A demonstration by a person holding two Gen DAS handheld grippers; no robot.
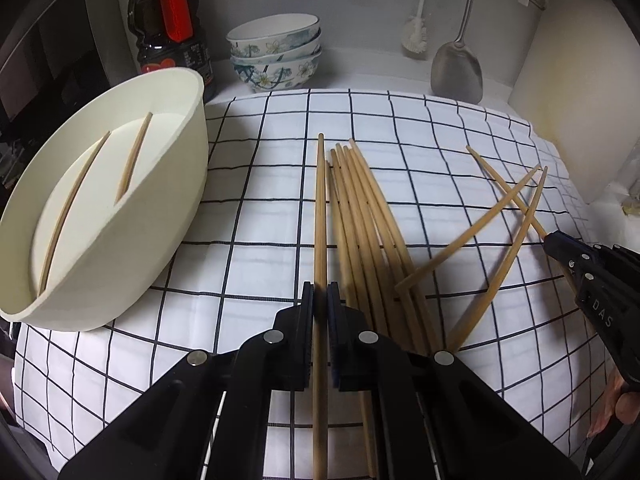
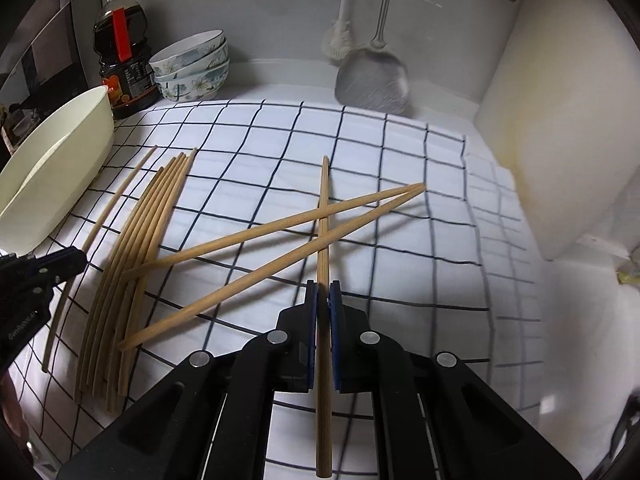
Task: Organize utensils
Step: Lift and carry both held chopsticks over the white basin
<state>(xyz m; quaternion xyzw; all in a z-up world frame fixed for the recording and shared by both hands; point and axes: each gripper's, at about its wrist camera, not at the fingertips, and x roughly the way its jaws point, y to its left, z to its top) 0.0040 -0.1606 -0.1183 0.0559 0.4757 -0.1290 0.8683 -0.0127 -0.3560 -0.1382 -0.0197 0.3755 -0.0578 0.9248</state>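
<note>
Wooden chopsticks lie on a white cloth with a dark grid (image 1: 260, 208). My left gripper (image 1: 320, 290) is shut on one chopstick (image 1: 320, 200) that runs straight ahead between its pads, just left of a bundle of several chopsticks (image 1: 368, 220). My right gripper (image 2: 323, 288) is shut on another chopstick (image 2: 324, 208), which passes under two crossed chopsticks (image 2: 280, 236). In the left wrist view the right gripper (image 1: 554, 240) shows at the right edge; in the right wrist view the left gripper (image 2: 76, 258) shows at the left edge. A cream tub (image 1: 168, 208) at the left holds two chopsticks (image 1: 80, 196).
A dark sauce bottle (image 1: 168, 28) and three stacked floral bowls (image 1: 276, 52) stand at the back left. A metal spatula (image 1: 456, 64) and a white brush (image 1: 416, 36) hang on the back wall. A white board (image 2: 560, 140) leans at the right. A person's hand (image 1: 618, 408) holds the right gripper.
</note>
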